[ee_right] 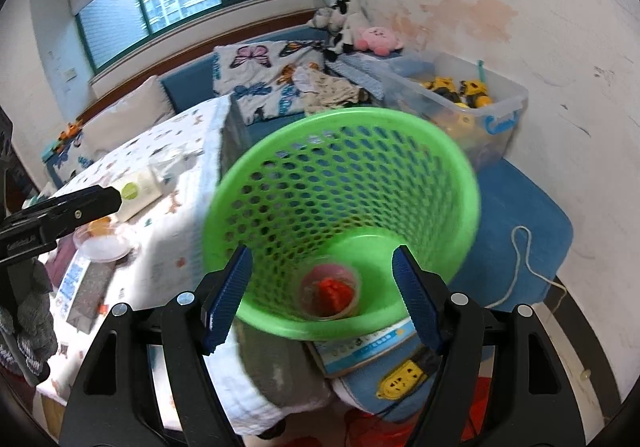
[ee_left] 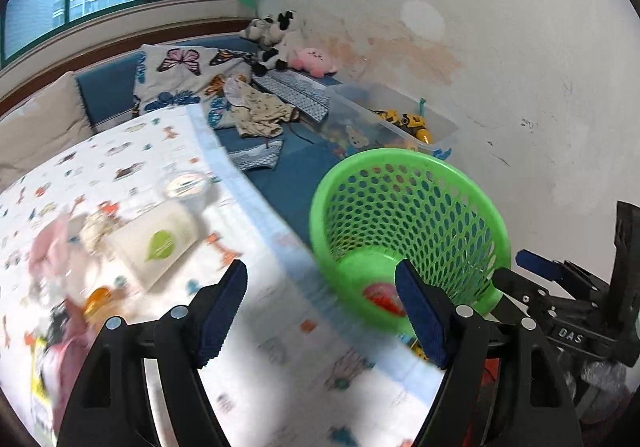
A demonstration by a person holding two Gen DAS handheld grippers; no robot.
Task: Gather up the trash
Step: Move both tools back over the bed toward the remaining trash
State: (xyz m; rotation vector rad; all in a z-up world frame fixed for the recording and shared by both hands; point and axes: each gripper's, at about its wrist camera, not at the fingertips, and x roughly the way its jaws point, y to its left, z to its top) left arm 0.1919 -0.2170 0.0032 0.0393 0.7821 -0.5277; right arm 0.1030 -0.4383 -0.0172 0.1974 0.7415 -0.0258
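A green mesh basket (ee_right: 340, 175) stands beside the table, with a clear cup holding red trash (ee_right: 330, 289) at its bottom. My right gripper (ee_right: 322, 297) is open and empty just above the basket's near rim. My left gripper (ee_left: 322, 313) is open and empty over the table's edge, left of the basket (ee_left: 408, 215). On the patterned tablecloth (ee_left: 132, 151) lie a white carton with a green leaf (ee_left: 158, 241), a lidded cup (ee_left: 186, 185), an orange piece (ee_left: 98, 297) and pink wrappers (ee_left: 48, 247), all blurred.
A blue sofa (ee_right: 516, 215) with a butterfly blanket (ee_right: 260, 75), plush toys (ee_right: 378, 39) and a clear toy bin (ee_right: 464, 99) runs along the wall. A yellow power strip (ee_right: 402, 377) and a booklet (ee_right: 368, 347) lie below the basket. The left gripper shows in the right wrist view (ee_right: 60, 215).
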